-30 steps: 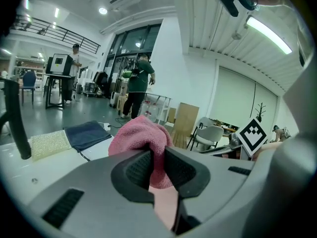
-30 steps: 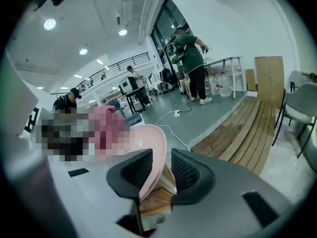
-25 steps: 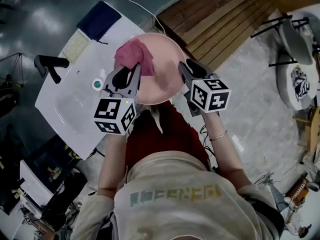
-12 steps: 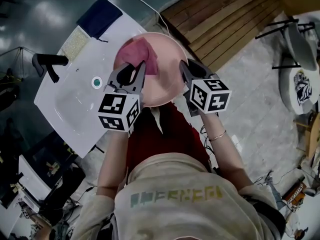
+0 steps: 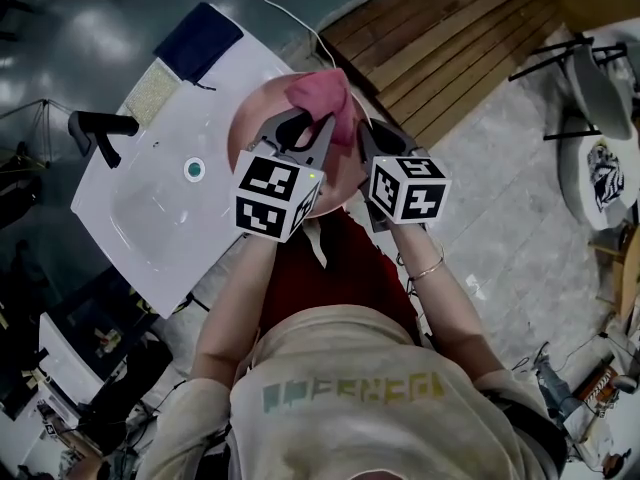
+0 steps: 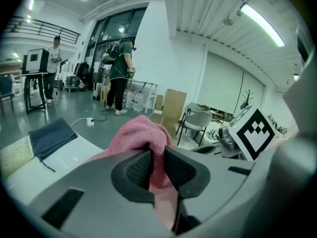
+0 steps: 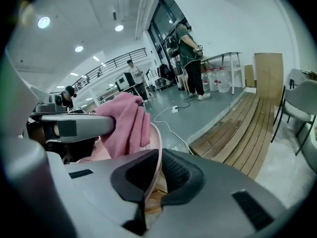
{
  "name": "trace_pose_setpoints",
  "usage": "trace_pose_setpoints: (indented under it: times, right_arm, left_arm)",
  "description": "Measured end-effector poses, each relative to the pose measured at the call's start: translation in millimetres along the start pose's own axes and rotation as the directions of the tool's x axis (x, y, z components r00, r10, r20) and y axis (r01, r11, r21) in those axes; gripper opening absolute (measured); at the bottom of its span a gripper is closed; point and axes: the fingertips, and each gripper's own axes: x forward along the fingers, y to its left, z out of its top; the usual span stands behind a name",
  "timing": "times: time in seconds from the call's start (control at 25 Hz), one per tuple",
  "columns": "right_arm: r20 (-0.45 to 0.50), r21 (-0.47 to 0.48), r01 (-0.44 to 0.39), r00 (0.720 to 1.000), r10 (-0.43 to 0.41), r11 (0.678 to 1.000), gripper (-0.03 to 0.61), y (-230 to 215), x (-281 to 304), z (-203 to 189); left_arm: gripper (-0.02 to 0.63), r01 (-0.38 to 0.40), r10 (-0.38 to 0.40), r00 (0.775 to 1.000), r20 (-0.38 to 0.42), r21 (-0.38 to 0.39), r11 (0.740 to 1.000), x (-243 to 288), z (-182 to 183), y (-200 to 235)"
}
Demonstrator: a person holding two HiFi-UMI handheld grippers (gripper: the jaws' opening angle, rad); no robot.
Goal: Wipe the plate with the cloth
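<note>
A pink plate (image 5: pixel 252 120) is held in the air over the right end of a white sink. My right gripper (image 5: pixel 366 140) is shut on its right rim (image 7: pixel 154 165). My left gripper (image 5: pixel 305 128) is shut on a bunched pink cloth (image 5: pixel 322 96) that lies against the plate's upper face near its far right side. In the left gripper view the cloth (image 6: pixel 141 135) bulges out above the jaws, with the plate (image 6: pixel 166 209) showing below them. In the right gripper view the cloth (image 7: pixel 126 123) hangs from the left gripper's jaw beside the plate's edge.
The white sink (image 5: pixel 150 203) has a black tap (image 5: pixel 98 128) and a round drain (image 5: pixel 194 169). A dark blue cloth (image 5: pixel 198 36) and a yellow sponge (image 5: pixel 150 90) lie at its far end. Wooden decking (image 5: pixel 440 38) and a grey chair (image 5: pixel 590 78) are to the right. People stand in the background.
My left gripper has carried the cloth across the plate from its left side toward the far right. The right gripper has kept its hold on the rim and barely moved.
</note>
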Motion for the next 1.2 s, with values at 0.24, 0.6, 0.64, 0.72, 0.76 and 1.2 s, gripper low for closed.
trace_pose_setpoints:
  times: [0.24,0.6,0.64,0.72,0.76,1.2]
  right_arm:
    - [0.014,0.001,0.024,1.000,-0.024,1.000,0.051,0.6,-3.0,1.7]
    - [0.018,-0.002,0.048,0.999,-0.048,0.999,0.051,-1.1,-0.4,-0.2]
    - [0.018,-0.004,0.049,0.999,-0.049,0.999,0.051,-0.9,0.0,-0.2]
    - [0.016,-0.011,0.051,0.999,-0.051,0.999,0.051,-0.3,0.9,0.4]
    - [0.015,-0.014,0.053,0.998,-0.053,0.998,0.051,0.1,1.5,0.7]
    - [0.003,-0.034,0.072,0.997,-0.072,0.997,0.052,4.2,4.8,-0.5]
  left_arm:
    - [0.066,0.044,-0.041,0.997,-0.069,0.047,0.998,21.7,-2.2,-14.5]
    - [0.066,0.011,0.007,0.980,-0.199,0.088,0.996,30.9,-29.9,7.5]
    - [0.066,0.000,0.019,0.978,-0.205,0.092,0.996,28.6,-32.3,11.6]
    - [0.066,-0.022,0.042,0.976,-0.215,0.095,0.995,23.5,-36.1,19.9]
    - [0.066,-0.034,0.054,0.974,-0.219,0.094,0.995,20.9,-38.0,24.1]
    - [0.066,-0.176,0.203,0.948,-0.244,0.129,0.976,-20.0,-55.8,73.9]
